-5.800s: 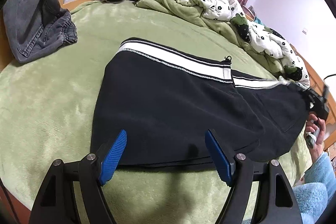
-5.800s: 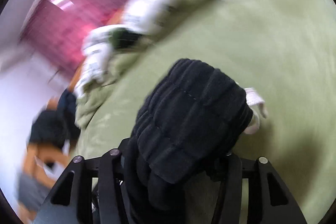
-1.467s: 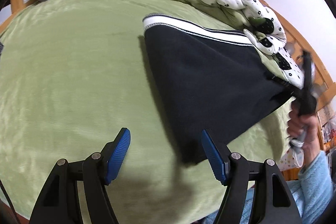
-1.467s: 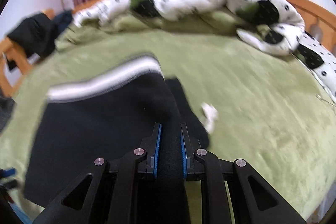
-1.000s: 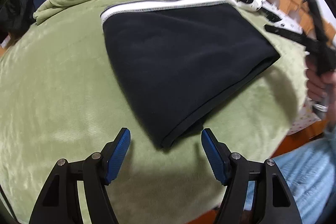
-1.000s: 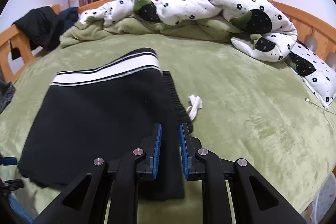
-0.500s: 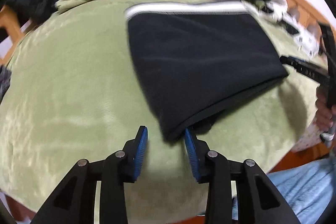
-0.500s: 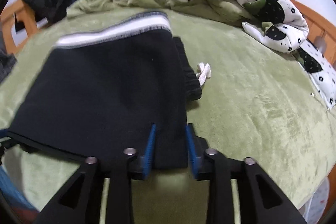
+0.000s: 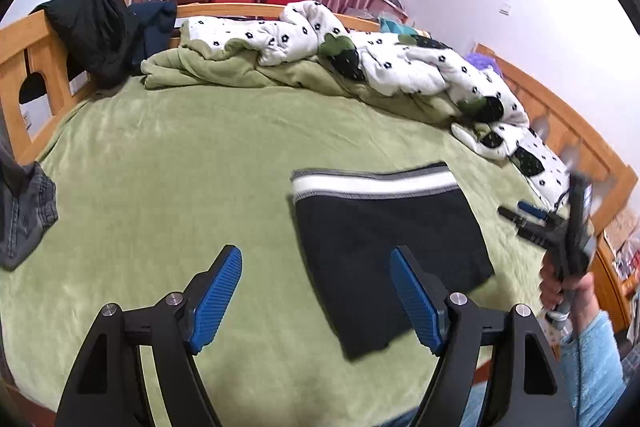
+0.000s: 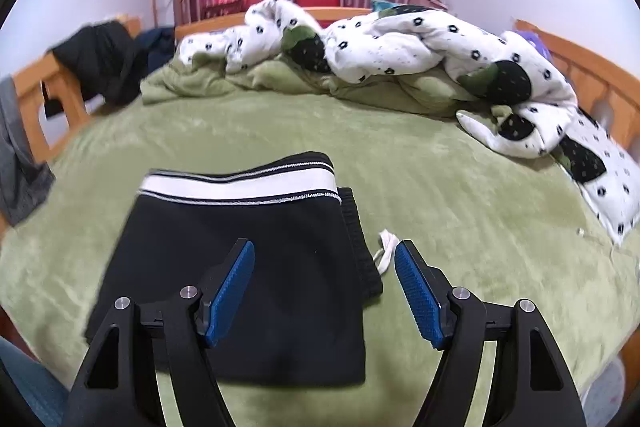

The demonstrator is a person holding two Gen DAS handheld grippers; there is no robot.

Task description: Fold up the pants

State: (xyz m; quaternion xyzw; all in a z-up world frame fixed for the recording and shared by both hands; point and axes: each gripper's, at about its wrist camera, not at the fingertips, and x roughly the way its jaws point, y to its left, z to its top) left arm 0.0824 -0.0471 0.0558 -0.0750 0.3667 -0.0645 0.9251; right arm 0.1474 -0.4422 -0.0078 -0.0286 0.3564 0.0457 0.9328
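Right wrist view has the pants folded into a black rectangle low and centre-left in the frame, lying flat on the green blanket. The white stripe runs across the far edge, left to right, so the long axis of the bundle looks to run away from the camera toward that stripe. The waistband pokes out along the right side, with the white drawstring next to it.

The right gripper hovers right over the near right corner of the pants. Its jaws have just been opening and now stand wide, gripping nothing, with the cloth lying below the gap rather than between the pads.

Left wrist view puts the pants right of centre, off to the right of the left gripper. Its jaws have also just been opening, they're spread wide and empty, and mostly bare blanket shows between them. The right gripper shows blurred at the right edge.

So the right hand is clearly closer. I'd say the fold looks pretty much done, maybe just the waistband side left to tidy.
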